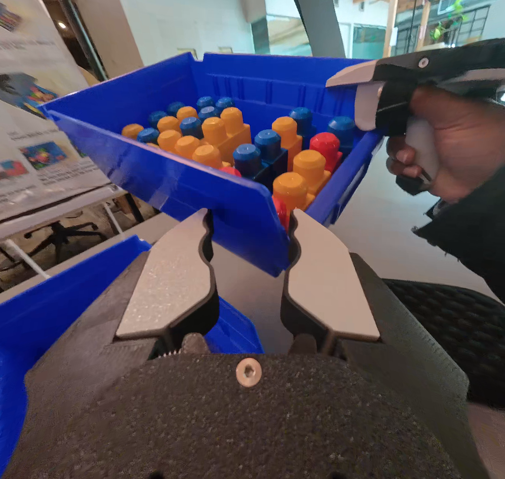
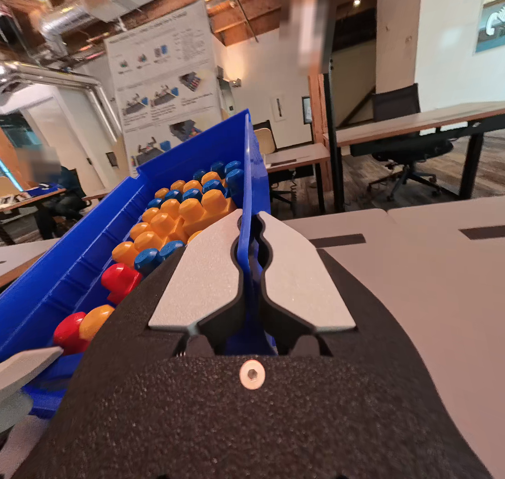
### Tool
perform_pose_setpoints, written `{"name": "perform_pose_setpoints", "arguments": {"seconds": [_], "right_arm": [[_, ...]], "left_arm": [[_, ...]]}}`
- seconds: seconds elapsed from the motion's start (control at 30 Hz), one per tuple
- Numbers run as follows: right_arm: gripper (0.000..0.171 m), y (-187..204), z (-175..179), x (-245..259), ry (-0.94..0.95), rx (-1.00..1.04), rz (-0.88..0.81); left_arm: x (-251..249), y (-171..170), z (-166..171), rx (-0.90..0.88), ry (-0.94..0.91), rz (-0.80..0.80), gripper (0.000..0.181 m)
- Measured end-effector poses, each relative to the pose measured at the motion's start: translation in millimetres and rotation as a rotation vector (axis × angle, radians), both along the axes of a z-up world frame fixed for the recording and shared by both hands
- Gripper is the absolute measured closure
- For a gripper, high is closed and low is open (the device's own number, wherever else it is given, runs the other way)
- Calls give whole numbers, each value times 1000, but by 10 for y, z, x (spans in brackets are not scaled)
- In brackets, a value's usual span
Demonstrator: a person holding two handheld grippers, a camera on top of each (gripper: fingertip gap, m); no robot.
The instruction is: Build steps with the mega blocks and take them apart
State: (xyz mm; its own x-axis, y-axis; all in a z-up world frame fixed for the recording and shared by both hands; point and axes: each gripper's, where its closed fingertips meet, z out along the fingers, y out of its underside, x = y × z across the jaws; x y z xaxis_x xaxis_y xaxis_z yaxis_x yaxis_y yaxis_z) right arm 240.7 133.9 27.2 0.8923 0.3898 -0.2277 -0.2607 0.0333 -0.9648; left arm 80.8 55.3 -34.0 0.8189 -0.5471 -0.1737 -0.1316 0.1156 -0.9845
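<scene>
Jaws of both grippers clamp blue bin (image 1: 169, 170) holding mega blocks (image 1: 218, 135).

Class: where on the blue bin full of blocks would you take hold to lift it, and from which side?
Grip the blue bin by its thin upright walls, one gripper on each side, jaws straddling the rim from above. The right gripper already pinches one wall this way.

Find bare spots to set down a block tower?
Free: the grey tabletop right of the blue bin, bare except for two dark slots. Crowded: the bin itself, packed with blocks, with the right gripper clamped on its wall. A second blue bin sits near-left.
</scene>
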Motion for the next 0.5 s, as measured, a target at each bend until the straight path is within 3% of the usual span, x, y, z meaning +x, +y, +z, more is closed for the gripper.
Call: {"name": "perform_pose_setpoints", "arguments": {"seconds": [0.5], "right_arm": [[166,166,156,-1234,-89,56,33]], "left_arm": [[-1284,191,150,36,138,401,162]]}}
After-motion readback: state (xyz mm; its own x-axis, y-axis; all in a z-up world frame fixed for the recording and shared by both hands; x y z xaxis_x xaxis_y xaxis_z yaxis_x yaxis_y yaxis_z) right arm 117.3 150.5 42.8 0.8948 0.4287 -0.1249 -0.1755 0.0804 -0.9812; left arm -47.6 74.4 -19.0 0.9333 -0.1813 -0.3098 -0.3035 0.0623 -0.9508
